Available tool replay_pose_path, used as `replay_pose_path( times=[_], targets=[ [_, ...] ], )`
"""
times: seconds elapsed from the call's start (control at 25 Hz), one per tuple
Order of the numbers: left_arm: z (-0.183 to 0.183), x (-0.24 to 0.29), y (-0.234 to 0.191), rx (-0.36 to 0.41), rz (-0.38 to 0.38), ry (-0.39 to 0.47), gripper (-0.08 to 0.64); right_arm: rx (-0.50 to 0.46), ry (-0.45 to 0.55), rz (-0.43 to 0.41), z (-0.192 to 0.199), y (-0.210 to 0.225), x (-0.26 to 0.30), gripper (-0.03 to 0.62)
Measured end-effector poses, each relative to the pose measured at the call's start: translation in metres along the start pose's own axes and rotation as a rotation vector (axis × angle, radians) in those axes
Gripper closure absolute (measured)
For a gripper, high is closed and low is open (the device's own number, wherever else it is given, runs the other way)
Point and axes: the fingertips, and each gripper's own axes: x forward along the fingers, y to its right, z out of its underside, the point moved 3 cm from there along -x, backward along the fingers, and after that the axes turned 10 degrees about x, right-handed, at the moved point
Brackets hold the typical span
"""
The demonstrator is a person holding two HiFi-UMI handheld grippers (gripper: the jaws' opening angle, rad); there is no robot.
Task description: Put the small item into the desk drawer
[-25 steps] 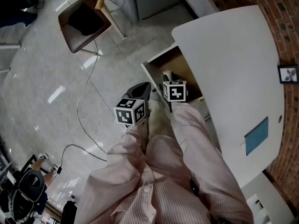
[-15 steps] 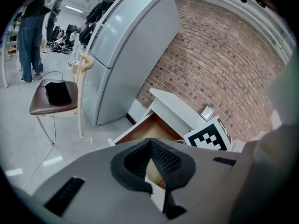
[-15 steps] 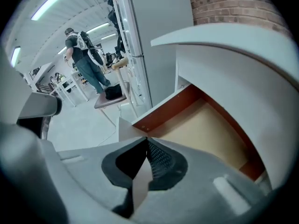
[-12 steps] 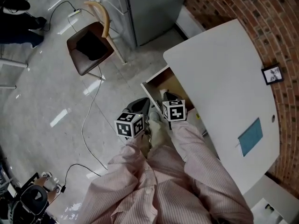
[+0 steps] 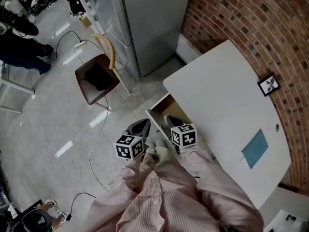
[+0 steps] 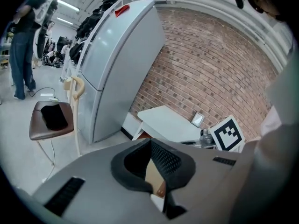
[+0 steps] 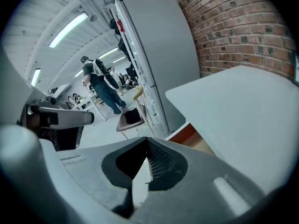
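1. While both grippers hover beside it, the white desk (image 5: 227,105) stands against a brick wall (image 5: 241,18).
2. Its drawer (image 5: 161,111) is pulled out from under the desktop, open for loading.
3. The left gripper (image 5: 141,126) and right gripper (image 5: 172,121), at the desk's front, have their jaws pressed together and hold nothing.
4. The small item is unseen and is probably already inside the desk's drawer.

Head view: I get only a sliver of the drawer (image 5: 163,106) at the desk's (image 5: 227,105) left edge. The rest sits under the desk top and behind the right gripper (image 5: 169,120), so I cannot read its contents. The small frame (image 5: 268,85) at the desk's far right is too small to make out. A white object (image 5: 288,220) past the desk's near corner is cut by the picture's edge.
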Motion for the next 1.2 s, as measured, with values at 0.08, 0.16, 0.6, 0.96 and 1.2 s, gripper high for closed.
replay_pose_path(
  times=[0.08, 0.16, 0.6, 0.96, 1.2],
  targets=[
    [-0.011, -0.006, 0.002, 0.016, 0.006, 0.026, 0.558, 0.012, 0.043, -0.023, -0.013, -0.007, -0.011, 0.586],
    [-0.021, -0.012, 0.004, 0.035, 0.01, 0.051, 0.558, 0.025, 0.088, -0.048, -0.025, -0.014, -0.021, 0.586],
    [-0.08, -0.047, 0.01, 0.195, -0.045, 0.183, 0.558, 0.023, 0.318, -0.166, -0.088, -0.046, -0.084, 0.586],
    [-0.116, -0.068, 0.011, 0.261, -0.094, 0.276, 0.558, 0.015, 0.469, -0.232, -0.131, -0.059, -0.125, 0.586],
    [-0.139, -0.079, 0.008, 0.281, -0.125, 0.332, 0.558, -0.037, 0.538, -0.247, -0.155, -0.064, -0.144, 0.588]
  ],
)
